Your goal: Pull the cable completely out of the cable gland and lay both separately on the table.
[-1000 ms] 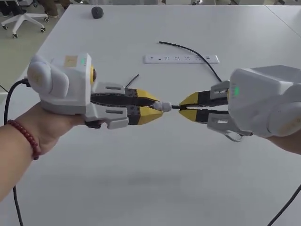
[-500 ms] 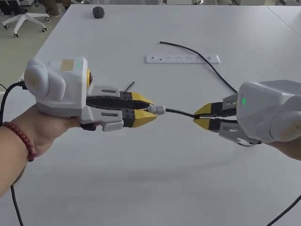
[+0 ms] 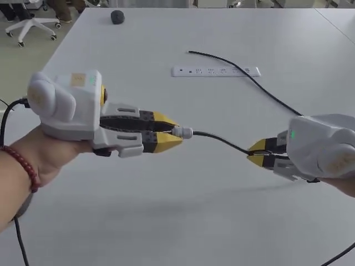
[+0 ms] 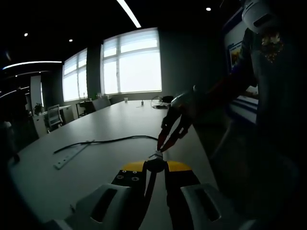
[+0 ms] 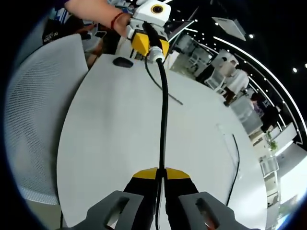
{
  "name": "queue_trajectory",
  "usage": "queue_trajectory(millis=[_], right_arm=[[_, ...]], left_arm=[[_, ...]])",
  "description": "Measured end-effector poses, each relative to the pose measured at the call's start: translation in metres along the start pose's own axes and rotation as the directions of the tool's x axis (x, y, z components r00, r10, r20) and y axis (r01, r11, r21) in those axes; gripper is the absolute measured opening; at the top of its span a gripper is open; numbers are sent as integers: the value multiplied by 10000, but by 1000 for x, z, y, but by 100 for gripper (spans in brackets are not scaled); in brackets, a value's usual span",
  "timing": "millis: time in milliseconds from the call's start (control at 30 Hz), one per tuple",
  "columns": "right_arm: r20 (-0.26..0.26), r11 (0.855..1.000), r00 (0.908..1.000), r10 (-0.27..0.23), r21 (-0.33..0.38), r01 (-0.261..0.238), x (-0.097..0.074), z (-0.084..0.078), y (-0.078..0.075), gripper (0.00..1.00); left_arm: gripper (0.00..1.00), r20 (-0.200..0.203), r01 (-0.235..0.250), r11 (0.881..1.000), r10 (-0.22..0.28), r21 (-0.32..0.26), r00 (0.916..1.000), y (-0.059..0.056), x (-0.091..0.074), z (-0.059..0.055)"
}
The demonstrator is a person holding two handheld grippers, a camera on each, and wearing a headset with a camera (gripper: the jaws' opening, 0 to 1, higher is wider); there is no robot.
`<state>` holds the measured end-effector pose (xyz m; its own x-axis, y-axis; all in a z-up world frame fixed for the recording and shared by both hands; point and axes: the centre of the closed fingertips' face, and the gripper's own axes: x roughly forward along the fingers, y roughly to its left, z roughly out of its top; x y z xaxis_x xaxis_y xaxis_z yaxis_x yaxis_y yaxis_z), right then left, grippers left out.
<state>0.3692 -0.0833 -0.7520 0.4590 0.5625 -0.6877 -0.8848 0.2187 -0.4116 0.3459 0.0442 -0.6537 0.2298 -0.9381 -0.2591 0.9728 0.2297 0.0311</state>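
Observation:
My left gripper [image 3: 173, 133] is shut on the white cable gland [image 3: 183, 132], held above the table; the gland [image 4: 156, 163] sits between its yellow tips, and in the right gripper view the gland [image 5: 154, 54] is at the far end. A black cable [image 3: 219, 139] runs out of the gland to my right gripper [image 3: 256, 154], which is shut on it. The cable [image 5: 164, 115] stretches straight from the right gripper's [image 5: 160, 175] tips to the left gripper [image 5: 149, 42]. In the left gripper view the right gripper [image 4: 165, 143] faces me.
A white power strip [image 3: 215, 71] lies at the back of the white table [image 3: 166, 210], its black cord [image 3: 260, 88] running toward the right gripper. A dark round object [image 3: 117, 16] sits at the far edge. Office chairs [image 3: 25, 22] stand beyond the table's left side.
The grippers have drawn apart: the right one moved right and toward me along with the cable, so more black cable now shows between it and the gland. The left stayed nearly still.

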Motion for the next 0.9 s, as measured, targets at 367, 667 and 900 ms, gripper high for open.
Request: queue_trajectory(millis=[367,667,900], right_arm=[[-846,9970,9964,-25,764,90,2,-45,-1,0],[-983,9974,9952,17,713,54,5,-48,0,0],[-311,9930,9994,-126,1169,162,3,-33,-1,24]], left_arm=[[16,154,45,10000,-46,76,9999,-2,-1,9],[16,117,119,9999,-121,93,9999,-2,2,8],[16,141,120,9999,-122,79,9998,-1,4,9]])
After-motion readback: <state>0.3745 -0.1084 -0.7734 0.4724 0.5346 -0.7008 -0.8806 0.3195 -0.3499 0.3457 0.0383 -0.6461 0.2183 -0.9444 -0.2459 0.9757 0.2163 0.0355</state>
